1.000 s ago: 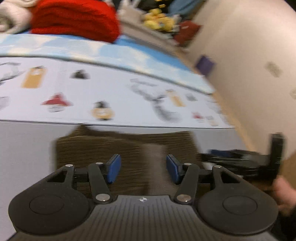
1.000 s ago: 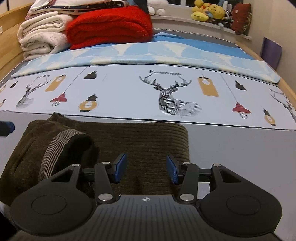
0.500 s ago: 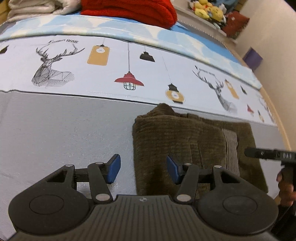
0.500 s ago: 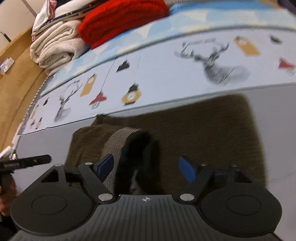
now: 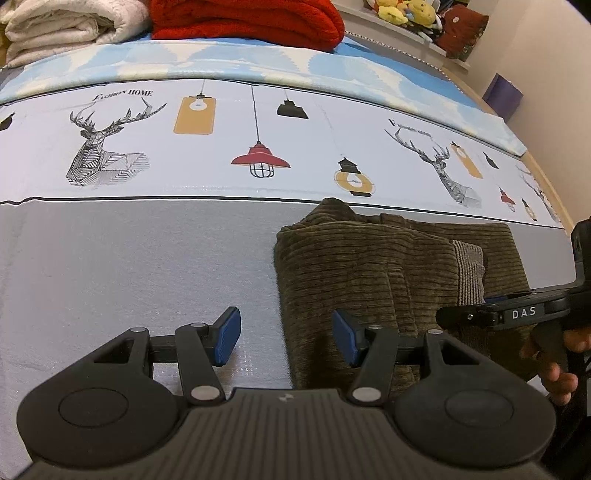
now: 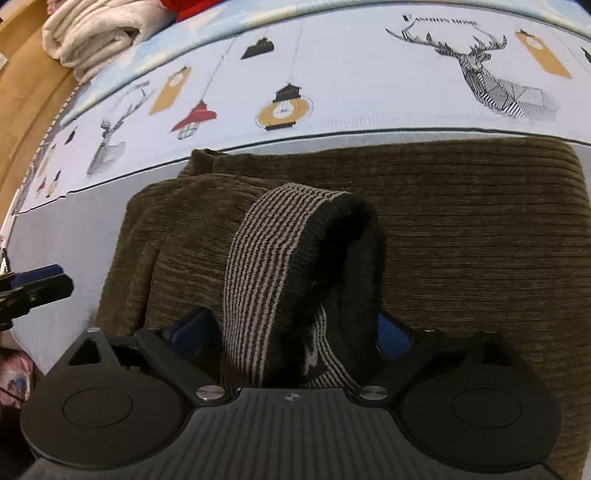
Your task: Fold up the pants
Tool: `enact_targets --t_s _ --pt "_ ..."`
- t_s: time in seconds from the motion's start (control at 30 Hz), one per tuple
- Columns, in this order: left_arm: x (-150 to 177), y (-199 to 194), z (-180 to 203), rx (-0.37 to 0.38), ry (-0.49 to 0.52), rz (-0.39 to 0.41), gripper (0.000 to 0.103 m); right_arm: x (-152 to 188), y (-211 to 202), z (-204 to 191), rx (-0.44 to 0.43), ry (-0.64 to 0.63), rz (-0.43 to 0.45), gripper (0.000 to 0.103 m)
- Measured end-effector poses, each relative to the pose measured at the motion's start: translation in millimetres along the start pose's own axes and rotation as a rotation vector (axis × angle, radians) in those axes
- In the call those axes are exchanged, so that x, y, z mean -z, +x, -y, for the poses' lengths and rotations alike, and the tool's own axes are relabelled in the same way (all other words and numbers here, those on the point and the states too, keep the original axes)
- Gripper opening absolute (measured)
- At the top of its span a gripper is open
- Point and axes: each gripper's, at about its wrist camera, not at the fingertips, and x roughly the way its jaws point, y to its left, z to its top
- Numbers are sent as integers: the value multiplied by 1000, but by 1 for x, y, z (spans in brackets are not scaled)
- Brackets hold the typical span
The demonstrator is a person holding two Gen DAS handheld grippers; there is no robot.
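Folded brown corduroy pants (image 5: 369, 266) lie on the grey part of the bed sheet (image 5: 129, 266). Their striped waistband (image 6: 266, 258) stands up in a loop with a dark lining. My right gripper (image 6: 295, 328) is low over the pants, its jaws opening wide, with that loop between the blue pads; the band hides much of the pads. In the left wrist view the right gripper (image 5: 491, 314) reaches in from the right beside the waistband (image 5: 469, 269). My left gripper (image 5: 287, 339) is open, hovering over the left edge of the pants; its tip (image 6: 37, 288) shows at the far left.
A red blanket (image 5: 243, 18) and rolled white blankets (image 5: 66, 26) are stacked at the head of the bed, with soft toys (image 5: 402, 11) on a ledge behind. A wooden bed frame (image 6: 22, 92) runs along the left. A person's hand (image 5: 554, 365) holds the right gripper.
The left gripper swung to the left edge of the pants, then stayed put. The right gripper dropped closer to the pants and its jaws spread wide around the raised striped waistband.
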Motion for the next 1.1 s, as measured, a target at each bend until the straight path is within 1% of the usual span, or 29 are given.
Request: enact_targets --t_s 0.1,0.13,0.17,0.2,0.27,0.3,0.37,0.47,0.53,0.6,0.67,0.73,0.8,0.87,0.9,0.97,1.0,1.03,1.07,1.1 --pt "-1 0 -1 -10 6 1 60 0 -1 -4 16 -23 7 97" --pt "-1 1 -2 -12 7 1 60 -1 -2 -5 12 -39 14 93" --pt "-1 1 -2 -14 8 1 60 -1 -5 -6 7 -56 27 83" --pt "-1 1 -2 -15 7 1 60 0 -8 -7 2 -70 44 78" --pt "-2 2 -2 -17 3 4 60 0 -14 -7 -6 -85 73 58" --pt "-3 2 -1 -18 1 7 60 1 -18 -6 -13 -89 84 55" --pt "-4 1 1 -21 -2 17 60 3 -28 -7 -31 -119 117 44" --pt "-6 2 5 -25 0 29 60 8 -58 -6 -98 -183 229 35" --pt "-8 2 9 -30 0 40 60 11 -82 2 -185 -192 316 33" --pt "-10 0 12 -20 -11 66 60 15 -108 20 -247 -176 402 33" --pt "-15 -4 17 -4 -16 107 60 19 -129 49 -260 -116 465 32" --pt "-20 -7 23 23 -15 147 60 22 -147 85 -246 -16 519 32" --pt "-23 -6 32 53 -14 166 60 28 -160 125 -209 91 540 31" --pt "-25 -3 43 78 10 167 60 35 -161 156 -118 163 501 30" --pt "-26 -1 51 90 30 164 60 37 -158 170 -66 203 464 30" --pt "-25 4 68 108 84 153 60 42 -152 192 4 267 399 27" --pt "-24 7 76 117 112 145 60 44 -151 197 36 273 388 26" --pt "-23 11 86 128 141 136 60 46 -152 200 69 271 396 28" --pt "-21 13 93 139 163 129 60 48 -154 203 89 276 406 30" --pt "-19 15 99 154 183 123 60 49 -155 207 85 291 404 33"
